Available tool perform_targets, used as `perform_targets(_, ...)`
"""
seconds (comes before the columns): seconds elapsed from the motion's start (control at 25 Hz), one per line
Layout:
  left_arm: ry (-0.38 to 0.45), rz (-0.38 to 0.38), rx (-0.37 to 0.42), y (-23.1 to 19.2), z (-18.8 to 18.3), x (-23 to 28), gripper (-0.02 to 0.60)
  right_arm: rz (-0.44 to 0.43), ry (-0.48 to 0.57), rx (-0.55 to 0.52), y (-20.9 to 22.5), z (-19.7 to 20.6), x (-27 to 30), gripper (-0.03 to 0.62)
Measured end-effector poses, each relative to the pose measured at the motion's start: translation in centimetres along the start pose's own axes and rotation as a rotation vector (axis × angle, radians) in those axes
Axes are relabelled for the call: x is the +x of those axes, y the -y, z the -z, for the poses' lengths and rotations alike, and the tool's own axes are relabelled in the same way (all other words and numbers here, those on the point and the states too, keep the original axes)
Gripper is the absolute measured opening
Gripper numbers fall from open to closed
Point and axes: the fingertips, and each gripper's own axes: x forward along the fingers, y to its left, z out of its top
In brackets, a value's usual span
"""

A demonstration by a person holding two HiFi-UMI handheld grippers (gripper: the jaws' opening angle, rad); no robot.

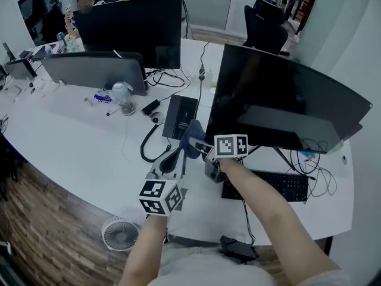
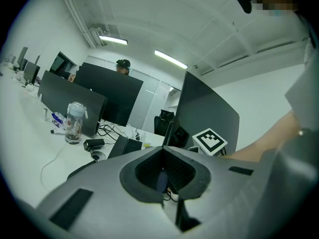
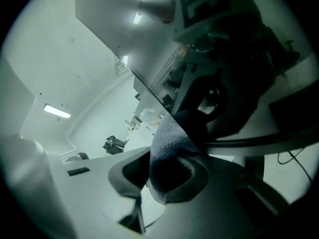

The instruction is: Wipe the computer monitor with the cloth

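In the head view, a white desk (image 1: 71,142) carries the dark monitor (image 1: 286,94), which stands at the right with a black keyboard (image 1: 269,186) in front of it. The blue cloth (image 1: 190,136) is bunched just beside the monitor's lower left corner. The left gripper (image 1: 180,154) reaches up to it from below, and the right gripper (image 1: 201,149) comes in from the right, its marker cube beside the screen's bottom edge. A small white fan (image 1: 119,234) lies on the wooden floor near the desk edge. In the left gripper view, the left gripper (image 2: 162,153) is clenched, its tips meeting, and a thin strip of the cloth (image 2: 162,181) shows between the pads. The monitor (image 2: 204,111) rises just ahead, and a clear bottle (image 2: 75,124) stands on the desk far to the left. In the right gripper view, the right gripper (image 3: 167,176) is closed on a thick fold of the cloth (image 3: 169,143) that fills the space between its jaws and bulges upward. The top of the fold sits against the glossy monitor (image 3: 149,34), which mirrors the gripper.
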Motion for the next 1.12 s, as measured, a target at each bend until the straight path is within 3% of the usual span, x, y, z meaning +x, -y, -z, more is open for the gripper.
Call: perform_targets(1.12,0.022,0.025,0.070,2.6,-3.0,-1.0,0.009,0.016,0.055,-0.041,-3.0,-4.2,-1.7,0.064)
